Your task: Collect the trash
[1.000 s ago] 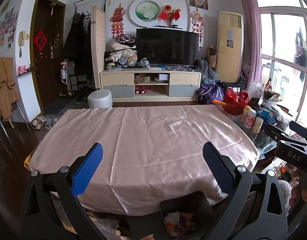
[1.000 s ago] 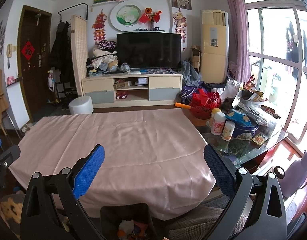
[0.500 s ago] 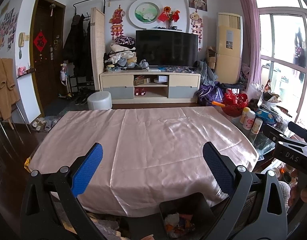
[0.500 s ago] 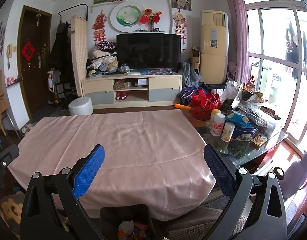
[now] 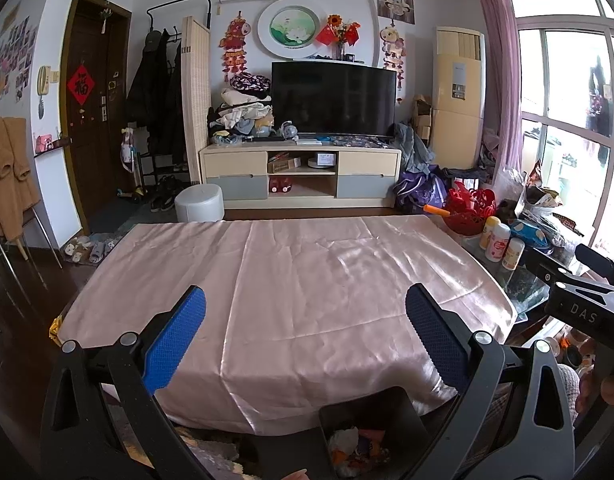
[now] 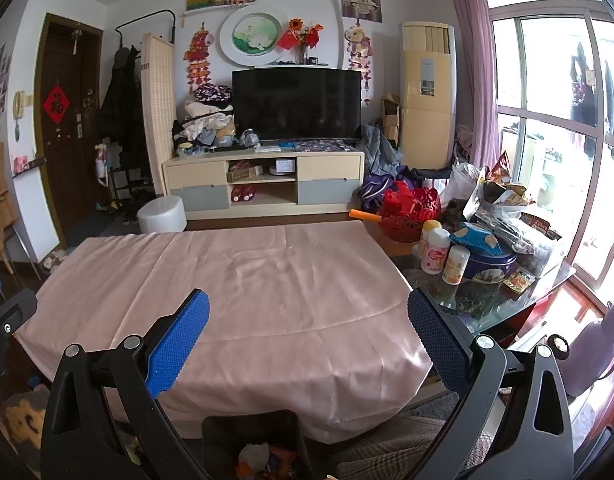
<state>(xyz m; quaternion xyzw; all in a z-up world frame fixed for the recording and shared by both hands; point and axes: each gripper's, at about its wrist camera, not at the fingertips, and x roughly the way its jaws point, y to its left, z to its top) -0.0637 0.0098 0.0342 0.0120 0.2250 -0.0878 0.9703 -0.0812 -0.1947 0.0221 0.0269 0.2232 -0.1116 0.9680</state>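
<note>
**Both grippers wide apart, nothing held, bin below table edge**

Left gripper [image 5: 305,336]: blue-padded fingers [image 5: 174,340] spread wide, nothing between them, nothing touched. It is held above the near edge of the table. Right gripper [image 6: 308,338]: same spread, nothing gripped, no contact seen. The body of the right gripper is also seen at the right edge of the left wrist view [image 5: 583,300].

Surface: a table covered by a pink satin cloth [image 5: 287,280], creased, with bare cloth across the covered part. An uncovered glass end of the table [image 6: 487,300] is seen to the right, loaded with a blue tin [image 6: 489,262], three white bottles [image 6: 435,250], snack bags [image 6: 503,200] and a red basket [image 6: 411,212].

Room: TV [image 5: 334,98] on a low cabinet [image 5: 301,174] at the far wall, standing air conditioner [image 5: 459,100] right of it, a dark door [image 5: 93,112] at left, white round stool [image 5: 199,203] between cabinet and table.

Task item: black trash bin [image 5: 371,416] on the floor just below the near table edge, partly hidden by the gripper frame. Crumpled white and orange trash [image 5: 355,446] is seen inside it. In the right wrist view the same bin [image 6: 255,428] sits low centre, with trash [image 6: 259,458] inside.
</note>
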